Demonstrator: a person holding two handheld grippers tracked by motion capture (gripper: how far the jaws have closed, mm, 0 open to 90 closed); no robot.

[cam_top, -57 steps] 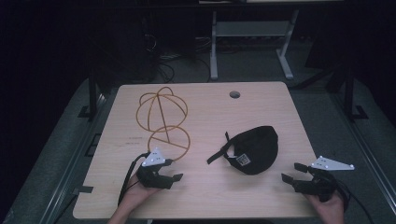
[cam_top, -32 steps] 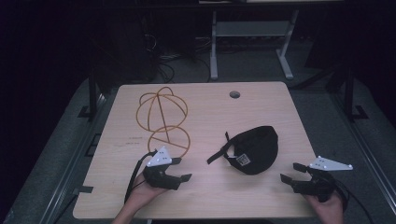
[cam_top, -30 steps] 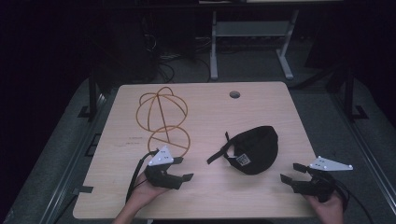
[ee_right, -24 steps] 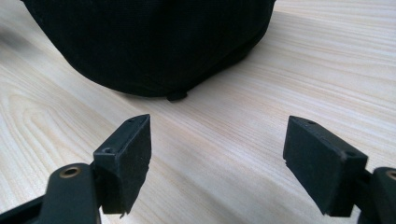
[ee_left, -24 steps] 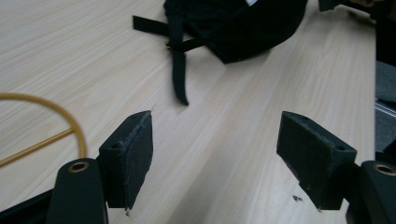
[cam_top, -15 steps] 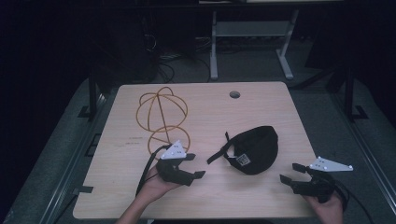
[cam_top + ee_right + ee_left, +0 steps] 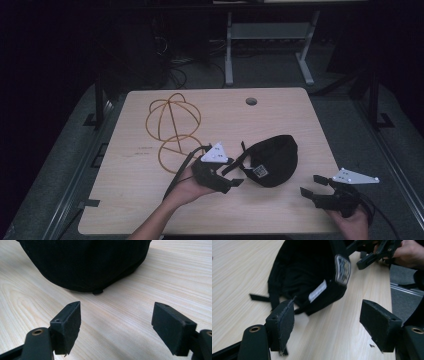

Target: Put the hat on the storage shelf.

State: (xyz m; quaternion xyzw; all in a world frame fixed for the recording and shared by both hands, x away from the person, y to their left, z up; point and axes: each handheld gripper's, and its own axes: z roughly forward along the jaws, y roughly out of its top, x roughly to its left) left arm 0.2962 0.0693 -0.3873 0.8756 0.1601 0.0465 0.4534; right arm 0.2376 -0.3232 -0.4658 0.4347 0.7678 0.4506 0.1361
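A black cap (image 7: 271,160) lies upside down on the wooden table (image 7: 130,200), its strap pointing left. My left gripper (image 7: 234,181) is open just left of the cap, jaws pointing at the strap end. In the left gripper view the cap (image 7: 307,275) with its white labels lies just beyond my open left gripper (image 7: 327,325). My right gripper (image 7: 310,186) stands open near the front right edge, apart from the cap. In the right gripper view the cap's crown (image 7: 85,262) rises beyond the wide-open right gripper (image 7: 116,325).
An orange wire frame shaped like a cap (image 7: 172,125) stands at the table's left middle. A round cable hole (image 7: 251,101) sits near the far edge. Metal stand legs (image 7: 270,40) and cables lie on the dark floor behind.
My left gripper has moved right and slightly forward, from the front left up to the cap's strap end. The right gripper has stayed in place.
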